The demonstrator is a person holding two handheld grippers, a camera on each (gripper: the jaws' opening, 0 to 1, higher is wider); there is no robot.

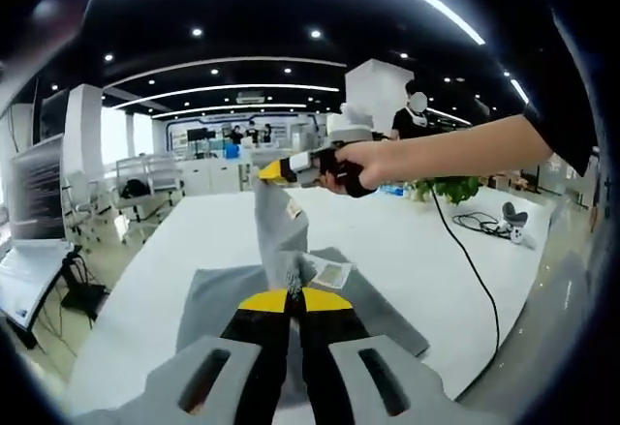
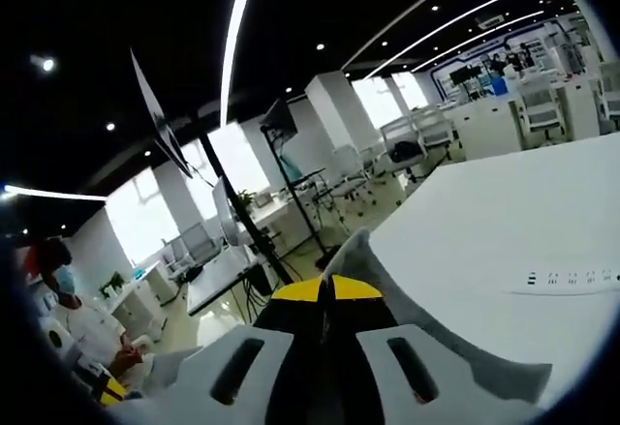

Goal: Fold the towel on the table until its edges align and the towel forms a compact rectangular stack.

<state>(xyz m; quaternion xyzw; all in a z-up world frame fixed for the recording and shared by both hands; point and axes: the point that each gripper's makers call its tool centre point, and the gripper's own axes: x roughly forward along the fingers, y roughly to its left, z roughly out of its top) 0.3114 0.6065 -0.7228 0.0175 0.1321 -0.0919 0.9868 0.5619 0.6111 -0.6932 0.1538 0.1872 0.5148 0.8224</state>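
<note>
A grey towel (image 1: 218, 299) lies partly on the white table (image 1: 407, 241), with one strip of it (image 1: 276, 227) pulled up off the cloth. My left gripper (image 1: 294, 297) is shut on the towel's near edge, its yellow tips pressed together. My right gripper (image 1: 274, 170), held by a person's hand, comes in from the right and is shut on the top of the raised strip. In the right gripper view, my right gripper (image 2: 327, 289) has its yellow tips shut on a grey fold of the towel (image 2: 354, 251). A white label (image 1: 332, 273) shows on the cloth.
A black cable (image 1: 475, 270) runs across the table's right side to a small device (image 1: 515, 224). A potted plant (image 1: 448, 189) stands at the far right. A white power strip (image 2: 572, 278) lies on the table. Desks, chairs and people fill the office behind.
</note>
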